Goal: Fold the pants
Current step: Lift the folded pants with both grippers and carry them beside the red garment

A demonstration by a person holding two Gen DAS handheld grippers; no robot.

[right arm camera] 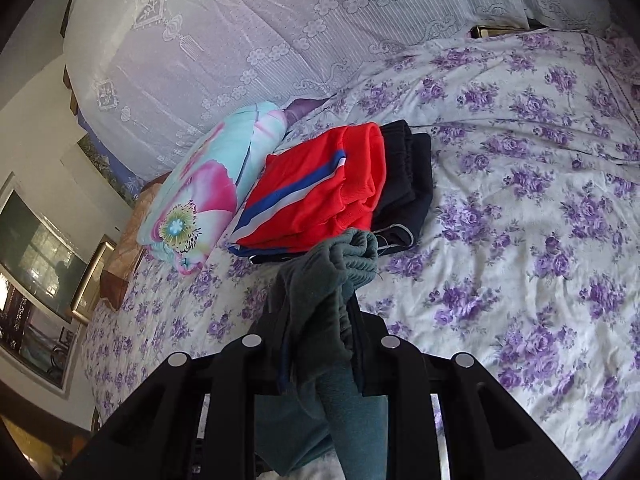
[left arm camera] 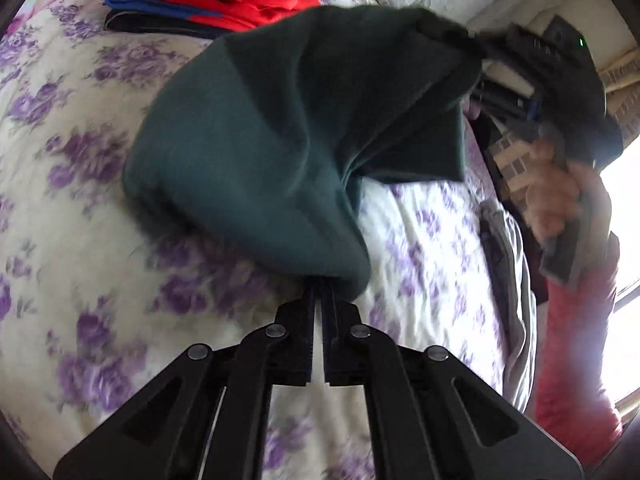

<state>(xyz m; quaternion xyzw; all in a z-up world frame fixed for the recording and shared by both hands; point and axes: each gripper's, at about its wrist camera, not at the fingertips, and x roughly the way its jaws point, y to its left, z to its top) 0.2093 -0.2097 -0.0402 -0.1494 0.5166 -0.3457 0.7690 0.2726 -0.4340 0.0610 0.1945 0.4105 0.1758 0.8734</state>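
Note:
Dark green pants [left arm camera: 256,152] hang bunched between my two grippers above a floral bedsheet [left arm camera: 80,184]. My left gripper [left arm camera: 320,284] is shut on one edge of the pants at the bottom of the bundle. In the left wrist view the right gripper [left arm camera: 480,42] holds the other end at the upper right, with the person's hand [left arm camera: 552,196] on its handle. In the right wrist view my right gripper [right arm camera: 320,300] is shut on the pants' ribbed edge [right arm camera: 356,264], and the cloth [right arm camera: 360,420] hangs down beneath the jaws.
A stack of folded clothes, red with blue and white stripes [right arm camera: 316,192] on top of black ones [right arm camera: 408,176], lies on the bed. A flowered pillow [right arm camera: 204,192] sits beside it. A lace-covered headboard area [right arm camera: 240,40] is behind. The purple floral sheet [right arm camera: 520,200] stretches to the right.

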